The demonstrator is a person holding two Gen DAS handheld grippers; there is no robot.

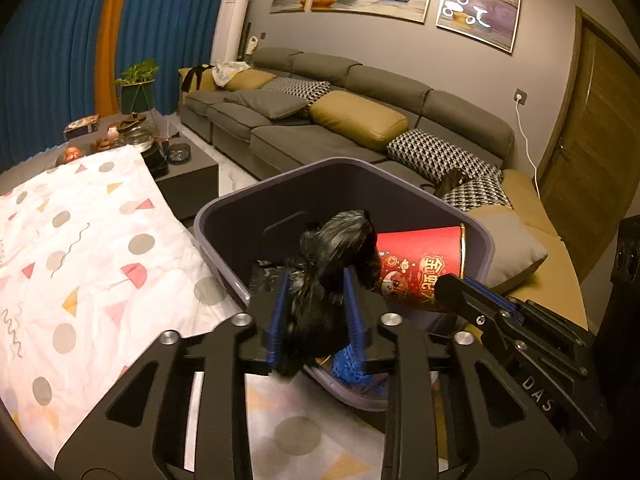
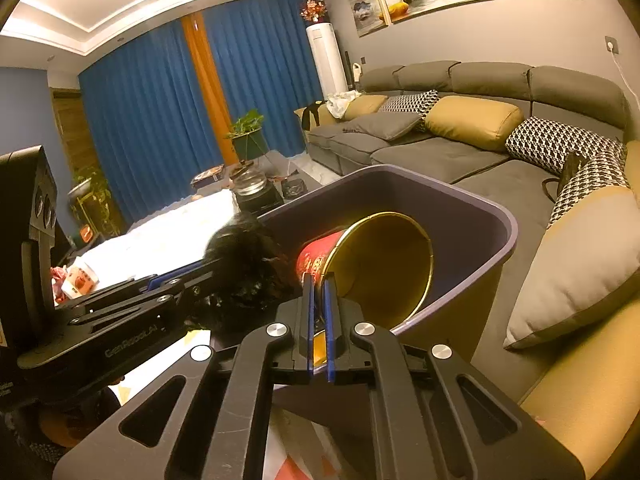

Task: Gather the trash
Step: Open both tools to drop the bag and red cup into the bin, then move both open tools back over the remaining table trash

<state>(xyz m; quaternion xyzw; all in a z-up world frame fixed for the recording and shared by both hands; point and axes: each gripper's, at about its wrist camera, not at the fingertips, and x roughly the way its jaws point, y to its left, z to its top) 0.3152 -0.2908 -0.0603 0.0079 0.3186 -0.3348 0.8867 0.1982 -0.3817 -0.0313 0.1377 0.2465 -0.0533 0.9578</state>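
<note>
A grey-purple plastic bin (image 1: 224, 216) stands on the patterned tablecloth (image 1: 80, 248); it also shows in the right wrist view (image 2: 496, 216). My left gripper (image 1: 316, 280) is shut on a crumpled black plastic bag (image 1: 340, 244) and holds it over the bin's opening. My right gripper (image 2: 319, 280) is shut on the rim of a red paper cup (image 2: 316, 260) with a gold inside, tipped on its side over the bin. The cup (image 1: 420, 264) and the right gripper (image 1: 460, 292) show in the left wrist view, the bag (image 2: 244, 264) and left gripper in the right wrist view.
A grey sofa (image 1: 360, 120) with yellow and checked cushions runs behind the bin. A dark coffee table (image 1: 188, 176) holds a glass jar and small items. More wrappers (image 2: 76, 280) lie on the cloth at the left. A blue mesh item (image 1: 352, 372) lies in the bin.
</note>
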